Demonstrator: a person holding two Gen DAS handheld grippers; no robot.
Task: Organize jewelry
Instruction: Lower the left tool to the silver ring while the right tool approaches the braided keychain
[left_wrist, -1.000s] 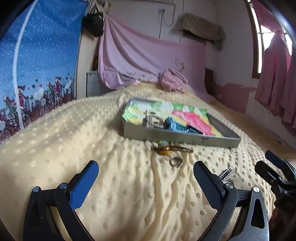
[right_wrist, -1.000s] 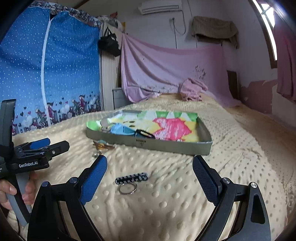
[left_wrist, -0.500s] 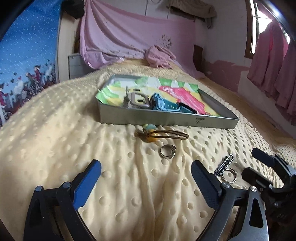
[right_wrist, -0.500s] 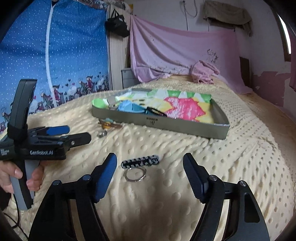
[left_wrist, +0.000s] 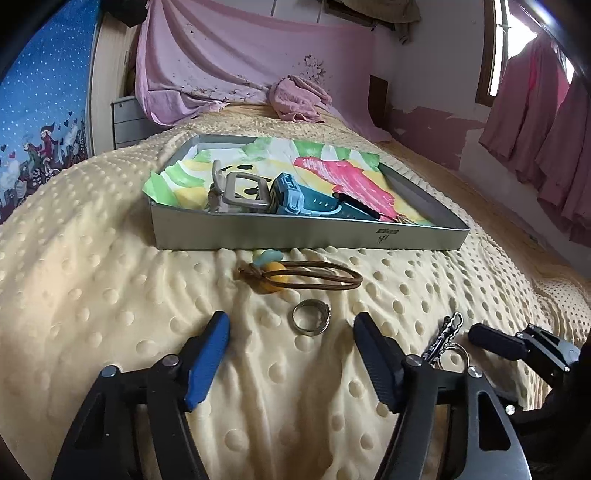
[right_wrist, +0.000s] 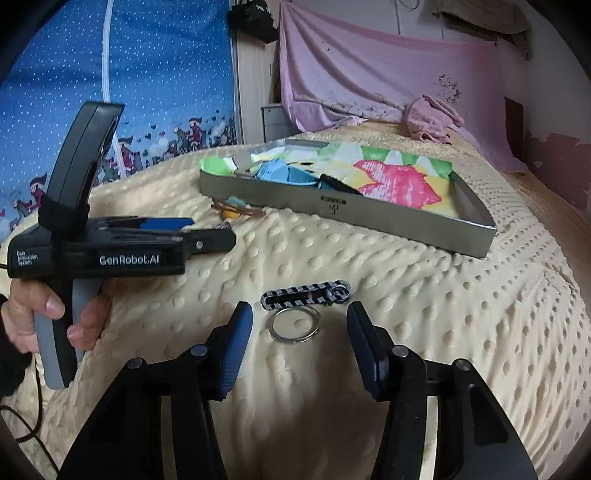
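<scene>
On the bed (left_wrist: 110, 295), left gripper (left_wrist: 291, 326) jaws are closing around a ring (left_wrist: 311, 322), untouched; right gripper (right_wrist: 300, 322) jaws closing around a keyring (right_wrist: 294, 325).

At the left of the right wrist view, the handheld left gripper (right_wrist: 207, 230) reads "GenRobot.AI" in white on its black body, with small "Data Acquisition System" lettering beside it. The tray (right_wrist: 369, 218) has a small dark mark on its front wall, unreadable.
</scene>
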